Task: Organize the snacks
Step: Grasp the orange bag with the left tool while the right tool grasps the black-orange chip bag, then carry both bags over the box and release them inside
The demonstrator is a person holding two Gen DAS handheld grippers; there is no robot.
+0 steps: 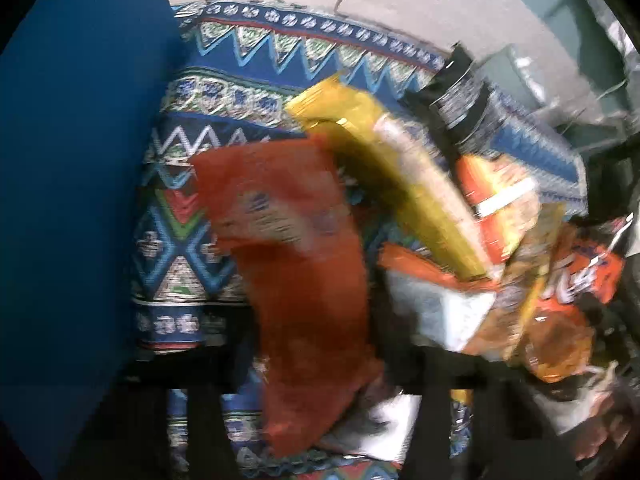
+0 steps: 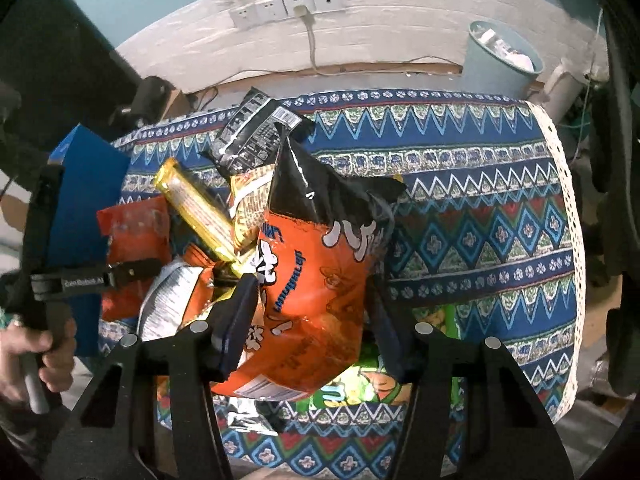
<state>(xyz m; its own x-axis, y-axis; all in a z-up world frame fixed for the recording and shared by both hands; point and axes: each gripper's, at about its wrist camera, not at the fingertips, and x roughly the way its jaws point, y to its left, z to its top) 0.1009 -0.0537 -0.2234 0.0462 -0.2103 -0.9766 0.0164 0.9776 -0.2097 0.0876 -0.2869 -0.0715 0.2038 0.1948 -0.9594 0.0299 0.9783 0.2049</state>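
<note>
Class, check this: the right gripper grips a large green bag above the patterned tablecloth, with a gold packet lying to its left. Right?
Not quite. In the right wrist view, the right gripper grips an orange-and-black bag, not green. The gold packet and patterned tablecloth are as stated.

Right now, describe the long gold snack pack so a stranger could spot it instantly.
On the patterned tablecloth, find the snack pile beside the blue box. The gold pack lies diagonally across it, between the red bag and the big orange bag. It alone is narrow, shiny and stick-shaped.
</note>
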